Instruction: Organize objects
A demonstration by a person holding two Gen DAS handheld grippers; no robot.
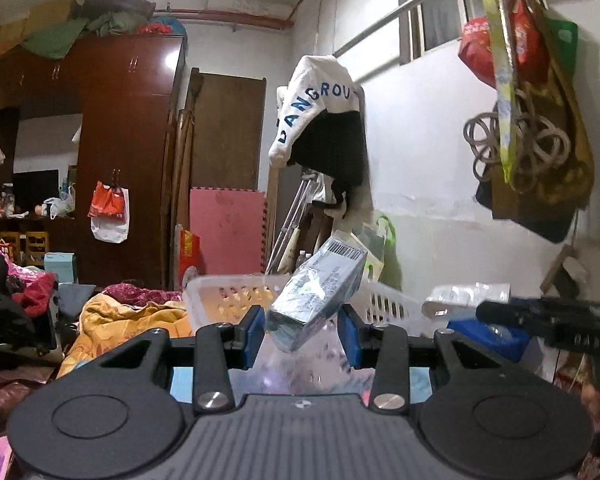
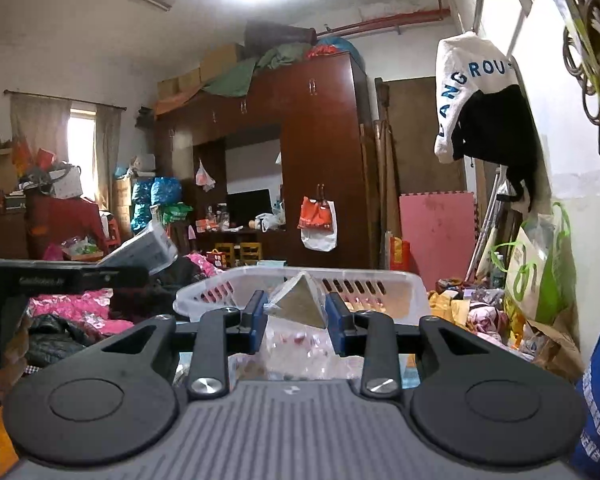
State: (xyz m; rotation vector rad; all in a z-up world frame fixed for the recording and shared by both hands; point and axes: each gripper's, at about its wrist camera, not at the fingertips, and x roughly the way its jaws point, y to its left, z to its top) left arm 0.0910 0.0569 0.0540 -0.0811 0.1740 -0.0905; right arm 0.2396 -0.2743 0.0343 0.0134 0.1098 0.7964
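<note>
A wrapped box [image 1: 318, 294] is gripped between the blue pads of the left gripper [image 1: 303, 330], tilted with its barcoded end toward 1 o'clock. It is held in front of the near rim of a white basket [image 1: 228, 294], seen at 12 o'clock just beyond the fingers. A silvery, triangular packet [image 2: 302, 304] in clear wrap is clamped by the right gripper [image 2: 298, 322], in front of the same basket [image 2: 380, 284]. In the left view, the right gripper is seen at 3 o'clock. A white garment [image 2: 470, 92] is hung at 1 o'clock.
</note>
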